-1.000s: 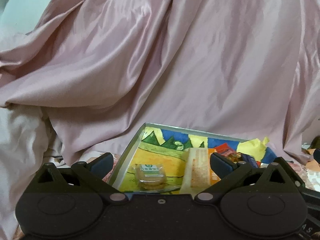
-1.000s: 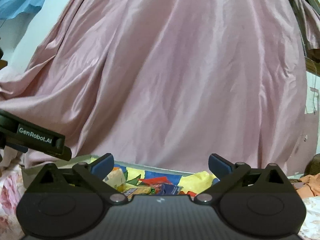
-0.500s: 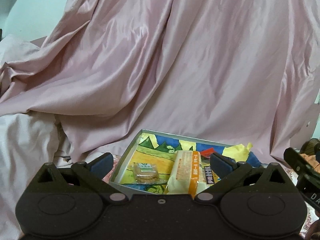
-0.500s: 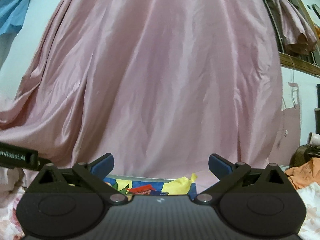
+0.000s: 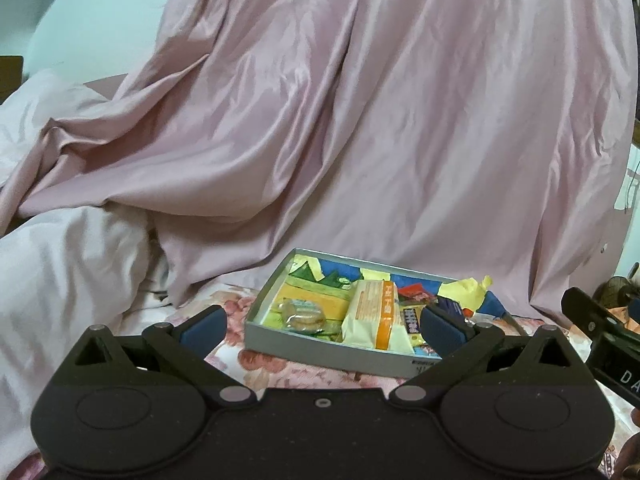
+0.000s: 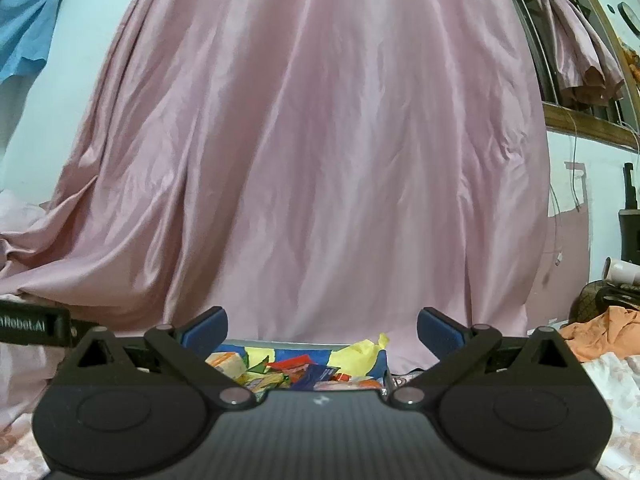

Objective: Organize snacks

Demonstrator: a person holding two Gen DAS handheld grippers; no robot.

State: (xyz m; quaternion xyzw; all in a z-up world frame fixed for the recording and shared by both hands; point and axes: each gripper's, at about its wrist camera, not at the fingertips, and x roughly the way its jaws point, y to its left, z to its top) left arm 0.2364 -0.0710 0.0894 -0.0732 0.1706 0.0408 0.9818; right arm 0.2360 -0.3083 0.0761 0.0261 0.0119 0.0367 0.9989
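A shallow grey box (image 5: 320, 350) with a colourful printed inside lies on a floral bedsheet. It holds a round cookie in clear wrap (image 5: 302, 313), a long cream and orange packet (image 5: 376, 316), and several small red, blue and yellow packets (image 5: 424, 300). My left gripper (image 5: 322, 322) hovers open in front of the box with nothing between its fingers. In the right wrist view the same box (image 6: 352, 346) shows just beyond the gripper body, with the packets (image 6: 304, 370) inside. My right gripper (image 6: 322, 330) is open and holds nothing.
A big pink satin cloth (image 5: 360, 120) hangs behind the box and fills both views. A pale duvet (image 5: 60, 260) bulges at the left. The right gripper's body (image 5: 600, 332) shows at the left wrist view's right edge. Orange clothes (image 6: 596, 332) lie at the right.
Both grippers have drawn back and tilted up from the box, so the box sits further off and more cloth and wall show. Both stay open.
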